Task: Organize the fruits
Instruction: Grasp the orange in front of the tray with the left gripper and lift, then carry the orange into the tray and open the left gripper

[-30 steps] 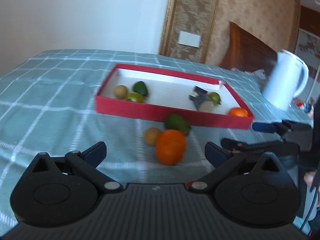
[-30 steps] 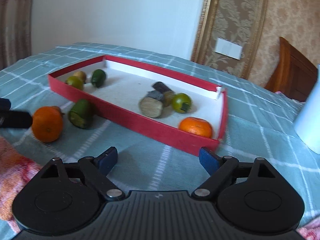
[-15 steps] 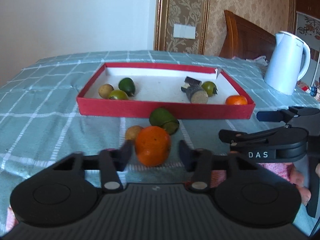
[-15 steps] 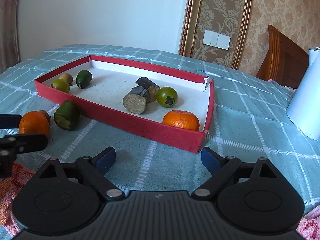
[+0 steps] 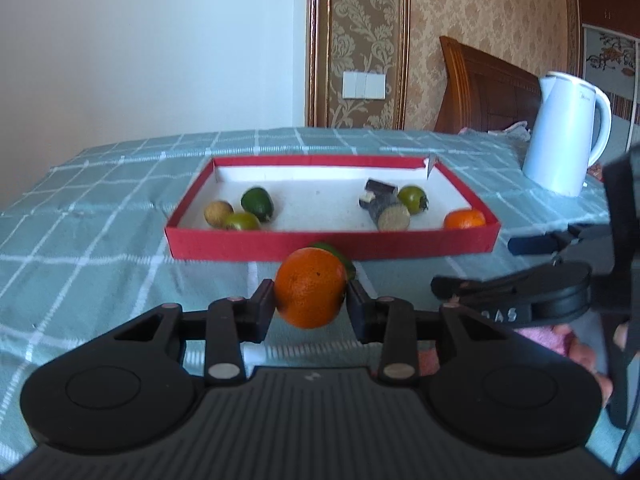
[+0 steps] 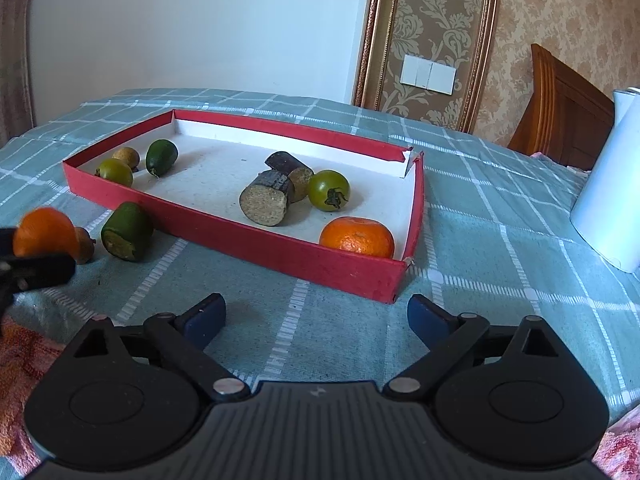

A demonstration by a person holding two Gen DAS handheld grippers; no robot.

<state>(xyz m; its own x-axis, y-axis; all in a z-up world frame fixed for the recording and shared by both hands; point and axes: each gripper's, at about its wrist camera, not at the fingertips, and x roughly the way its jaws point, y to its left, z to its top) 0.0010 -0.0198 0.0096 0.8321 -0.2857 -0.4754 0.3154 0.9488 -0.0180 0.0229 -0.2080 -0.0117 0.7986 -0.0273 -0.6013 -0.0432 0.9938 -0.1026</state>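
The left gripper (image 5: 310,304) clamps a round orange citrus fruit (image 5: 310,294) between both pads, in front of the shallow red cardboard tray (image 5: 332,244) on the teal checked cloth (image 5: 100,240). The right gripper (image 6: 316,318), its jaws just widened, stands open and holds nothing. A green stub-ended fruit (image 6: 127,231) and small brown fruit (image 6: 84,245) lie outside the tray, a 2nd orange (image 6: 357,237) inside.

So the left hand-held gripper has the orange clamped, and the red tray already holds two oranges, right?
Not quite: the left hand-held gripper does clamp the orange, but the right wrist view shows only one orange in the red tray.
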